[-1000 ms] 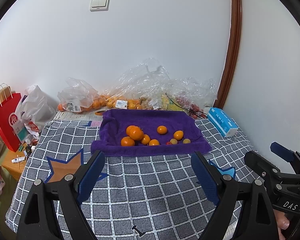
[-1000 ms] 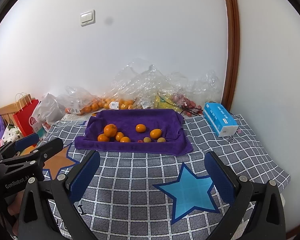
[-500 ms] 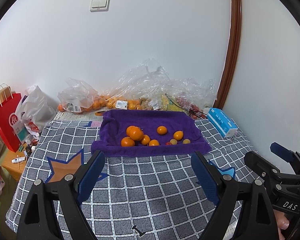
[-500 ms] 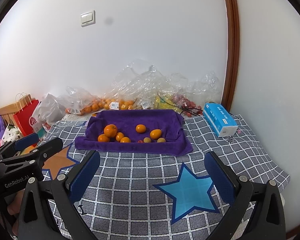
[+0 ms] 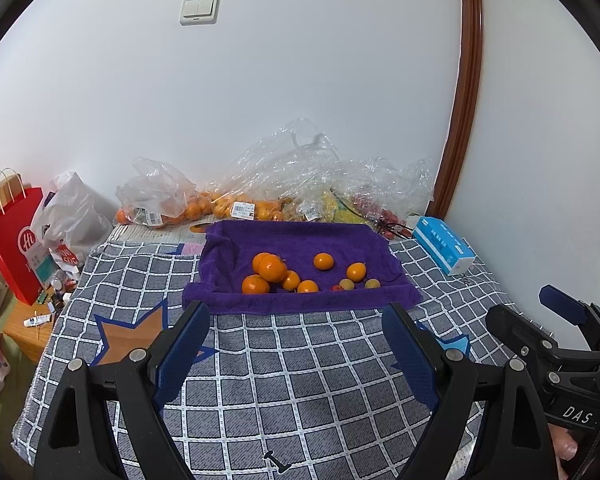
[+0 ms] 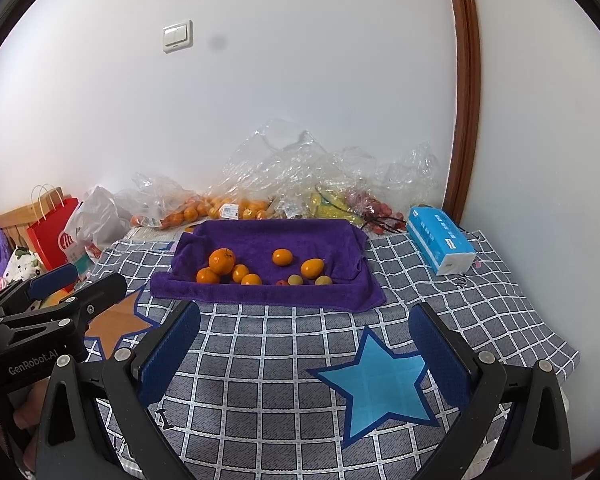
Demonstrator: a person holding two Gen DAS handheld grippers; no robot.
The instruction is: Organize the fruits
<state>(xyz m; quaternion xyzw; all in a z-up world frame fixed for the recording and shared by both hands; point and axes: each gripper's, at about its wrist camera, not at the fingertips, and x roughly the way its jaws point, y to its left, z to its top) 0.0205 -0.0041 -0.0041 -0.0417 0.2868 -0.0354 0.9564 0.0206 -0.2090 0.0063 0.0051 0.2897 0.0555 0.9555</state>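
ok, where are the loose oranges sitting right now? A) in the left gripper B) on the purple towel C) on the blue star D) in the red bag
B: the loose oranges lie on the purple towel; both grippers are open and empty.

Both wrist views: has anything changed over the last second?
Nothing visibly changed. The left gripper and right gripper hang open and empty over the checked cloth, and the fruits lie as before on the purple towel.
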